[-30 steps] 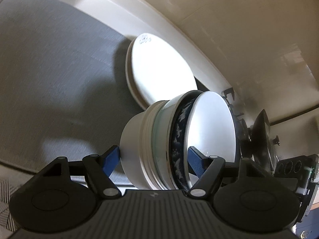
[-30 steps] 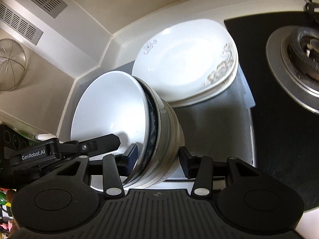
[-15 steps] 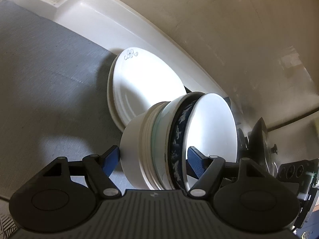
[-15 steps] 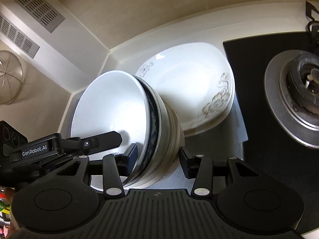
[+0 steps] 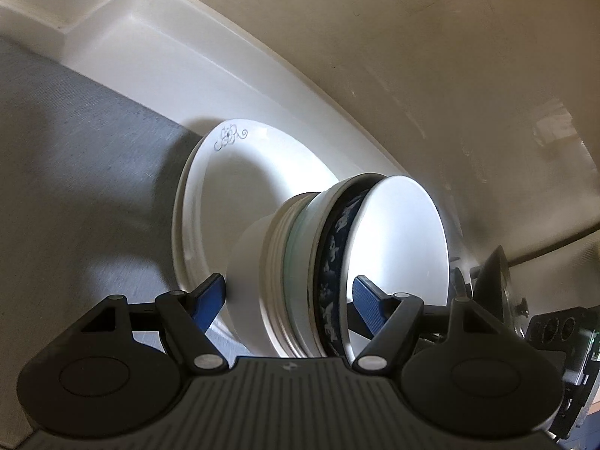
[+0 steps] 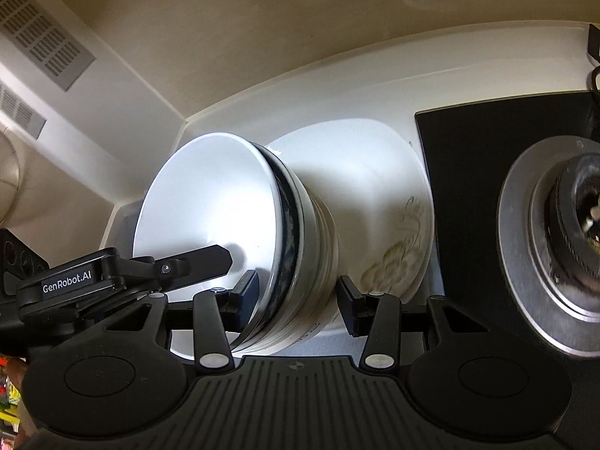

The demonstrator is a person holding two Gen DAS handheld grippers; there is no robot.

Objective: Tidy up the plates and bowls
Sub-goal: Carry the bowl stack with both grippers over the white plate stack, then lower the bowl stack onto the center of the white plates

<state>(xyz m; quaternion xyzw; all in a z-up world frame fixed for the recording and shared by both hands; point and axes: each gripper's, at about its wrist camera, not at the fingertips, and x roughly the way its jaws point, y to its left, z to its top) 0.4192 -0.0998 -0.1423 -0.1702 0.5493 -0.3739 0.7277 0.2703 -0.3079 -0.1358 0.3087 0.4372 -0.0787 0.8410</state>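
A stack of nested bowls (image 5: 300, 285), white ones with a blue-patterned one among them, is held between both grippers. My left gripper (image 5: 288, 296) is shut on the stack, one blue finger under its base and one inside the top bowl. My right gripper (image 6: 296, 300) is shut on the same stack (image 6: 300, 255) from the other side. Right behind the stack lies a pile of white plates (image 5: 240, 187) with a floral print, also in the right wrist view (image 6: 390, 217). I cannot tell whether the stack's base touches the plates.
The plates rest on a grey mat (image 5: 75, 157) beside the white counter's back rim (image 5: 210, 63) and the beige wall. A black stove top (image 6: 472, 172) with a metal burner (image 6: 555, 255) lies just right of the plates. A vent grille (image 6: 45, 41) is at the upper left.
Both grippers have carried the bowl stack toward the plate pile and the back wall. The plates now sit directly behind the stack's base. Both grips are unchanged.
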